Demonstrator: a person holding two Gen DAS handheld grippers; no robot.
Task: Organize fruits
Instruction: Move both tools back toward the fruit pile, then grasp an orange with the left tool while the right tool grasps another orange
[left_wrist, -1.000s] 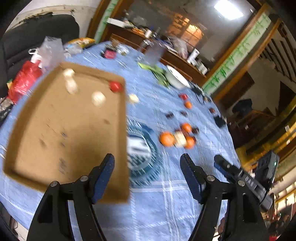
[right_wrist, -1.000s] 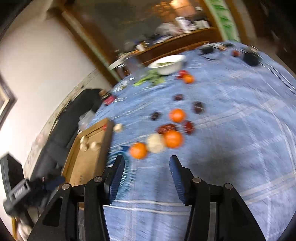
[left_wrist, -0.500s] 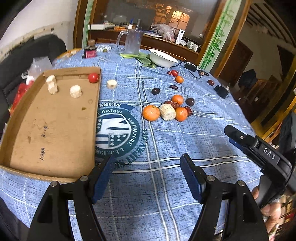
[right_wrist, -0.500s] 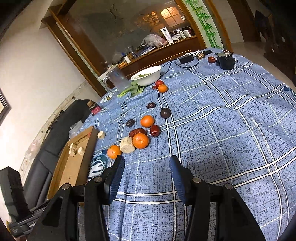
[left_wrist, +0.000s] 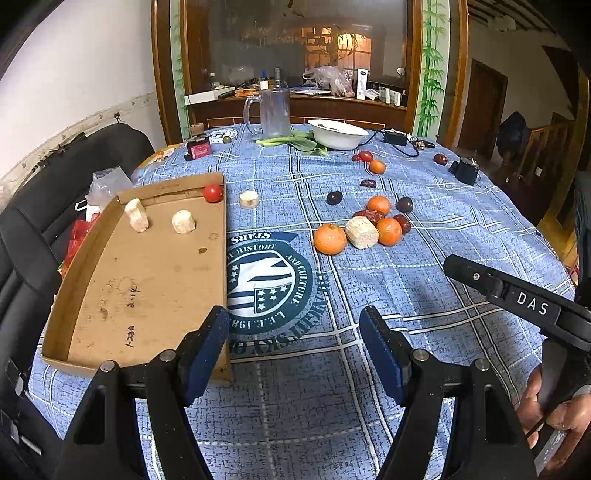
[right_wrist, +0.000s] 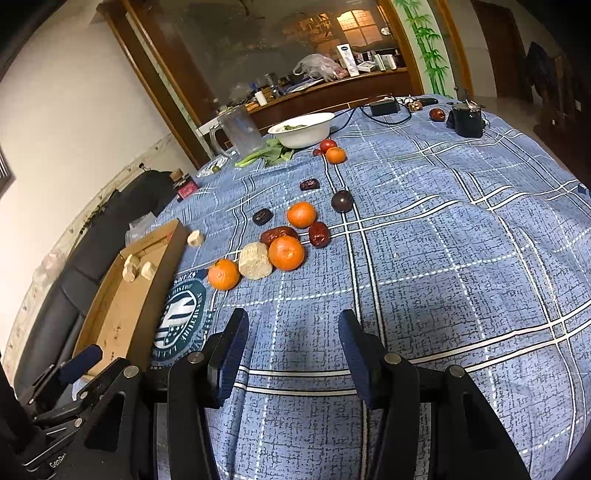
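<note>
On the counter (left_wrist: 461, 236), one firm, smooth mandarin (left_wrist: 330, 239), best gripped across its middle, is faced by both tongs, open and empty.

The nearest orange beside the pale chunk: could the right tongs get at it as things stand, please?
Probably yes. The right tongs are open and empty, and only bare tablecloth lies between them and the nearest orange. The pale chunk touches its far side, so the closing fingers might nudge that.
</note>
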